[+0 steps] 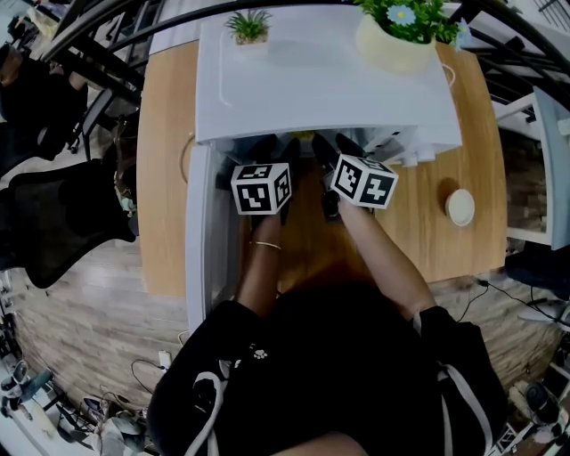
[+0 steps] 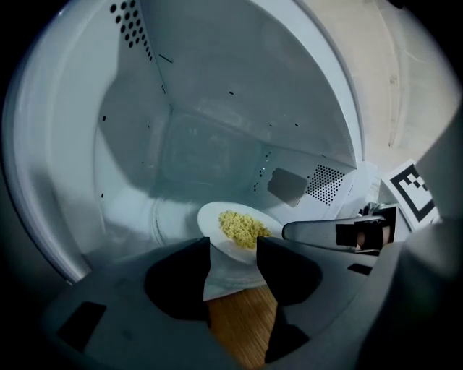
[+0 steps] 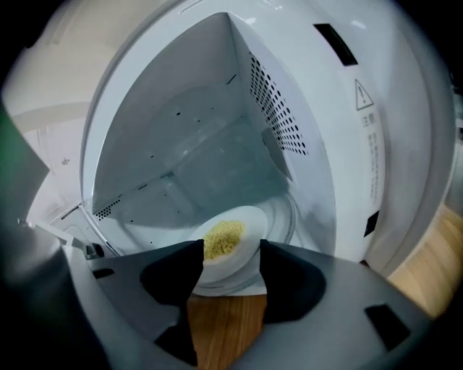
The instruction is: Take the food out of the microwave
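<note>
A white plate (image 2: 217, 220) of yellow food (image 2: 242, 228) lies low in the open white microwave (image 1: 321, 85). My left gripper (image 2: 233, 247) is at the oven's mouth, open, with the plate's near rim just past its tips. My right gripper (image 3: 230, 249) is also open, and the plate (image 3: 246, 253) with the food (image 3: 223, 237) shows in its gap, over the glass turntable (image 3: 288, 217). In the left gripper view a pale finger of the right gripper (image 2: 311, 230) reaches to the plate's right rim. From above, only the two marker cubes (image 1: 261, 187) (image 1: 365, 181) show at the oven's front; the jaws are hidden.
The microwave door (image 1: 200, 249) stands swung out on the left. A small green plant (image 1: 248, 27) and a yellow flower pot (image 1: 396, 44) stand on the oven. A round white object (image 1: 460, 207) lies on the wooden table (image 1: 165, 178). A black office chair (image 1: 53, 223) is at left.
</note>
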### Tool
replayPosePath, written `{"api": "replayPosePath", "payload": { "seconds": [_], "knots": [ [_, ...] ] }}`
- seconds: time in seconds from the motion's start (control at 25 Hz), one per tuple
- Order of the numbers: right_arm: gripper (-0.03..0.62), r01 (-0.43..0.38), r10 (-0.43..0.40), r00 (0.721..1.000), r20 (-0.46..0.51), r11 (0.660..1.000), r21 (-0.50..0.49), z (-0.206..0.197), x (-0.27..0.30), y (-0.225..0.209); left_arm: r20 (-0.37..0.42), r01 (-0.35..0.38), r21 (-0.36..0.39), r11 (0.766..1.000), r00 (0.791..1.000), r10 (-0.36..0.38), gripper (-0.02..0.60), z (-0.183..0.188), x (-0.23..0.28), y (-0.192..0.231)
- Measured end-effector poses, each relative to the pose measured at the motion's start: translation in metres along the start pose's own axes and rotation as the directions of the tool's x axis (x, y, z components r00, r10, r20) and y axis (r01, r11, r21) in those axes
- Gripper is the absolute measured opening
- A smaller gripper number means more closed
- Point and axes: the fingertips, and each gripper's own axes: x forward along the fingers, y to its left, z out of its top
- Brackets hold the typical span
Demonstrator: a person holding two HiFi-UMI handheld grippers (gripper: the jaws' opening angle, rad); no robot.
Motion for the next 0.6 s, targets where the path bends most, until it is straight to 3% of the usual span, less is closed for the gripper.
{"api": "replayPosePath", "payload": {
  "seconds": [0.6],
  "knots": [
    [0.229,0.003,-0.003,1.0,-0.008,0.999,0.046,-0.027,-0.032,-0.011,-0.01,0.051,-0.047,0.998,0.999,-0.051,0.181,-0.03,-0.02,-0.02]
  ]
}}
